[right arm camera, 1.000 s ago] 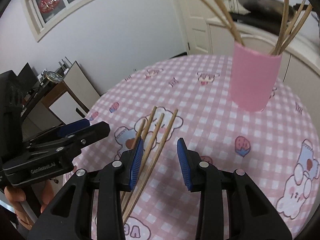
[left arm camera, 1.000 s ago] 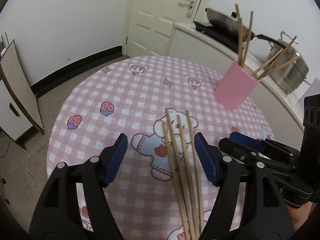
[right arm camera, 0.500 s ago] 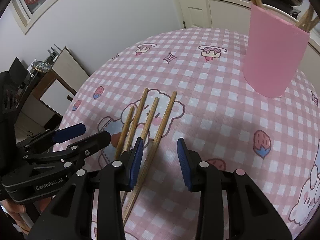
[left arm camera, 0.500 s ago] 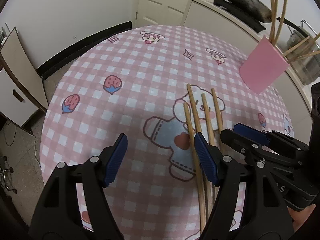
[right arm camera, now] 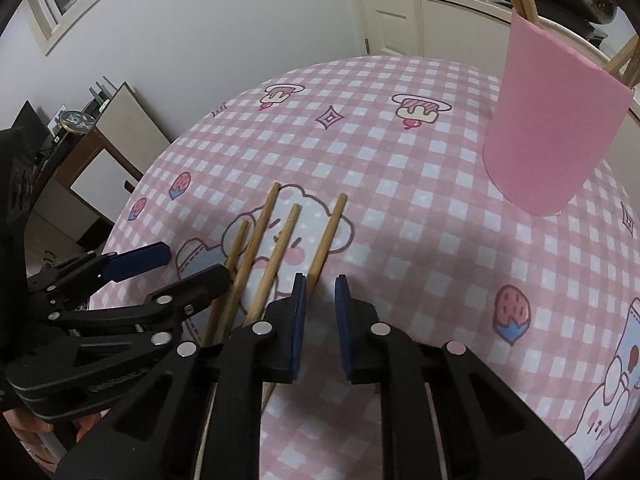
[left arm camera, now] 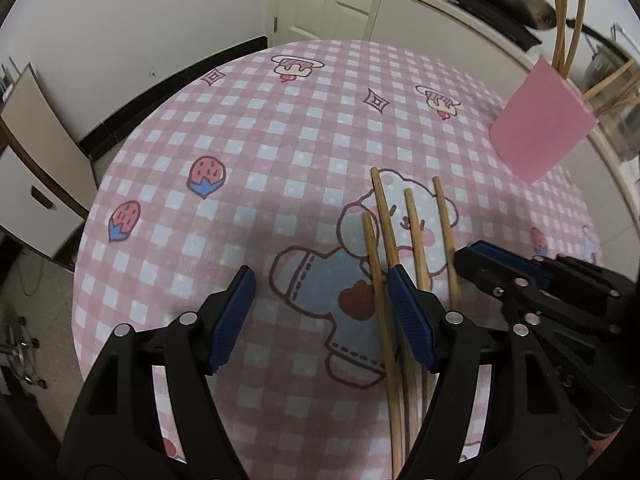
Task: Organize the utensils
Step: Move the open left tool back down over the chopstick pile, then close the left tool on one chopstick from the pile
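Right claw (right arm camera: 322, 282) has just been closing, and it's down to a narrow gap with only tablecloth showing between the pads. Four loose chopsticks (right arm camera: 280, 240) lie fanned on the bench (right arm camera: 400, 160). The nearest one runs against the tip of the pad on the 9 o'clock side. Left claw (left arm camera: 320, 280) is wide open, low over the same bunch, with one stick just inside its 3 o'clock pad. The pink cup (right arm camera: 552, 128) sits at 2 o'clock from the sticks, more chopsticks standing in it.
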Demonstrator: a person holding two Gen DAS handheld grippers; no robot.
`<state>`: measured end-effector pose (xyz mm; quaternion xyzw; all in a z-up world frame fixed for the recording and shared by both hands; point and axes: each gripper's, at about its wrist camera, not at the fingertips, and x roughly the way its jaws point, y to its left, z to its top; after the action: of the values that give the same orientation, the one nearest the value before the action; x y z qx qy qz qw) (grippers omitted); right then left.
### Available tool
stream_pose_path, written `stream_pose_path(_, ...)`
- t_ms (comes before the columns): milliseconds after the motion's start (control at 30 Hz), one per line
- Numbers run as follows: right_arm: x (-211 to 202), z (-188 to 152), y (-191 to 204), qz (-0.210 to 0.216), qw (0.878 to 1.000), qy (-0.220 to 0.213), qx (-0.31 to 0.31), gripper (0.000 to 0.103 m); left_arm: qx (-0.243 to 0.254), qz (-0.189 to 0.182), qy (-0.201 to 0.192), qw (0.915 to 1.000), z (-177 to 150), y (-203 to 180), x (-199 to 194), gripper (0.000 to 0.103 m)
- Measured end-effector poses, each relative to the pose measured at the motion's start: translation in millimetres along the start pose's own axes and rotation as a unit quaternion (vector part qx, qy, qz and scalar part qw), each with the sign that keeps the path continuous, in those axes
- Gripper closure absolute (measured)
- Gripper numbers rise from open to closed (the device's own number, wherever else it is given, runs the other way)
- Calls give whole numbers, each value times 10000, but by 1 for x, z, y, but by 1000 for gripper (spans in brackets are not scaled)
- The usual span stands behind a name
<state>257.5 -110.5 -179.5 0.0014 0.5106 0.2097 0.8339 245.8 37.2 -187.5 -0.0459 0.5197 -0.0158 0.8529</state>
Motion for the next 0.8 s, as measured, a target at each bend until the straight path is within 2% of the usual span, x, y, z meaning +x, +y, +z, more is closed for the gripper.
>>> stream_pose_path(133, -1, 1, -5, -43, 10000, 43, 28, 93, 252, 344, -52, 9991, -1, -10, 4, 38)
stream_pose_path(333, -3, 2, -10, 27, 9999, 51, 122, 93, 295, 362, -85, 9989, 3, -11, 3, 56)
stream_pose_path(367, -4, 2, -13, 98, 9997, 41, 212, 90, 297, 359, -84, 9989, 3, -11, 3, 60)
stream_pose_path(600, -3, 4, -13, 407, 9978, 72, 527, 88, 307, 360, -96, 9988, 3, -11, 3, 62)
stream_pose_path(700, -2, 6, -7, 323, 9984, 88, 459, 88, 289, 341, -96, 9990, 3, -10, 2, 62)
stream_pose_path(800, 3, 9, -2, 221, 9988, 152, 404, 88, 311, 357, -110, 9988, 3, -12, 2, 68)
